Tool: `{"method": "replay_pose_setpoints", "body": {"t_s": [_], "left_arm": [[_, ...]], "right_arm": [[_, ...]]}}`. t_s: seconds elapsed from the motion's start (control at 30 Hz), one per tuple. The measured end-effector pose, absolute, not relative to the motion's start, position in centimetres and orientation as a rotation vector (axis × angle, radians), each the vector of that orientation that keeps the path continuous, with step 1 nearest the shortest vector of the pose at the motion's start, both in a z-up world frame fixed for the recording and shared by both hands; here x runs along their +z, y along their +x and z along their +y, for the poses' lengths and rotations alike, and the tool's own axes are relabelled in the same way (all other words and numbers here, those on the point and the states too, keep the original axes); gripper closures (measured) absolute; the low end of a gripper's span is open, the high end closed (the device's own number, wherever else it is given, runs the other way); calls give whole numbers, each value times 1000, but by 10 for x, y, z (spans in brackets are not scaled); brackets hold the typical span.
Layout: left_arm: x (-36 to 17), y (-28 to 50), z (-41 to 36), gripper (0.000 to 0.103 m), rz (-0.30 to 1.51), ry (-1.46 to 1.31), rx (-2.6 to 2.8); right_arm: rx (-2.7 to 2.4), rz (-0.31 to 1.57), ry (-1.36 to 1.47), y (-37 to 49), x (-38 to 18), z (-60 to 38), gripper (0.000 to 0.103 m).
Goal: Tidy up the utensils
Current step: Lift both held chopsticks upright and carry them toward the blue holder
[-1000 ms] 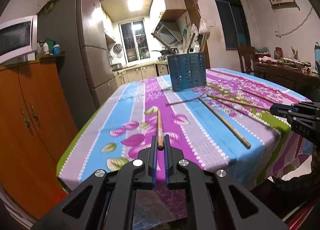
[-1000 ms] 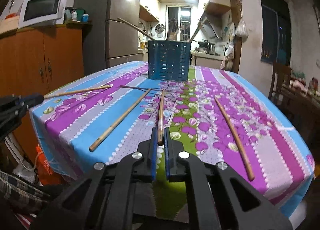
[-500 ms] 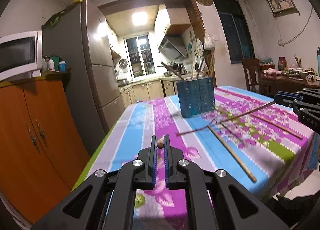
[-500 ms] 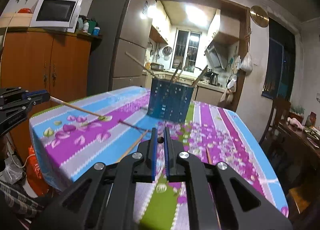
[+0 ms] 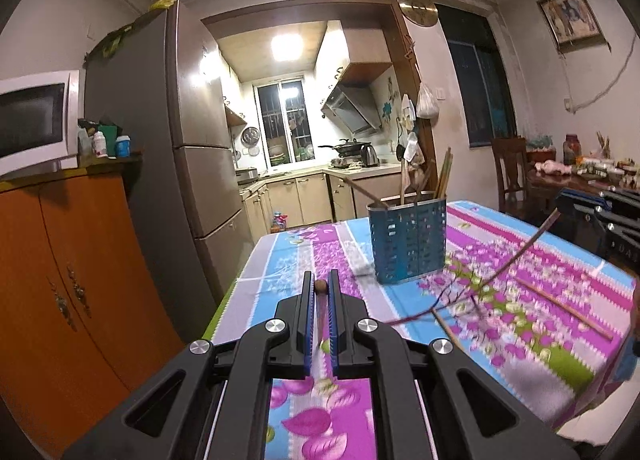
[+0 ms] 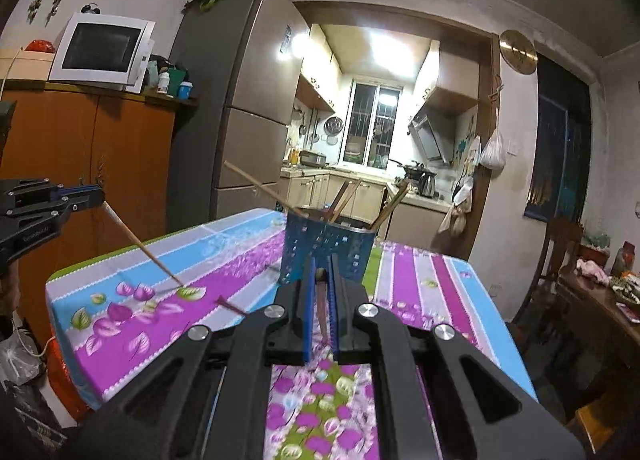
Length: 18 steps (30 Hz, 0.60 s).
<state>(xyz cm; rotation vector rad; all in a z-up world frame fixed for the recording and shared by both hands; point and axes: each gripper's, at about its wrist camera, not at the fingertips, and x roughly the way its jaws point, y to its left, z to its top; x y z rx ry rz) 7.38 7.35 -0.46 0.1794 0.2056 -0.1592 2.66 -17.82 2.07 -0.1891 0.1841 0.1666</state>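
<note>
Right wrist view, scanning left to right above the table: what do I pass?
Left gripper → microwave → fridge → blue utensil holder → hanging plastic bag → dark window → wooden chair.

Hardly any readable writing in either view

In the left wrist view, the right gripper [image 5: 560,196] at the right edge carried pale raised letters on its black body that looked like "DAS", cut short by the frame. In the right wrist view, the left gripper [image 6: 98,196] at the left edge bore a small line of pale print on its black arm, too small and blurred to make out. The microwave [image 6: 102,50] showed no legible marking.
</note>
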Motion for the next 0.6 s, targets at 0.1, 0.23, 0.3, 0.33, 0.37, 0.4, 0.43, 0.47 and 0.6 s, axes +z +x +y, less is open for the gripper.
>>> {"method": "replay_pose_setpoints", "body": {"t_s": [0.1,0.23,0.3,0.33,0.37,0.4,0.43,0.47,0.6], "left_arm": [[7,87,74,95,207,168,-163],[17,104,68,95,213,178,-169],[22,112,64,95,220,186,-171],[24,116,62,95,224,189,-173],[26,121,60,95,231,193,-172],[29,125,57,95,237,197,-174],[31,129,55,95,242,203,-175],[31,133,53,95,246,208,-171],[36,146,45,96,265,227,-154]], "right_arm": [[163,162,-193,34,30,-181,98],[169,158,-174,44,37,-186,98],[178,161,-153,50,41,-190,98],[183,164,-142,53,43,-192,98],[190,167,-129,57,46,-193,98],[195,169,-122,60,48,-194,98],[198,169,-117,62,50,-195,98],[203,169,-113,65,53,-194,98],[220,170,-95,73,60,-194,98]]}}
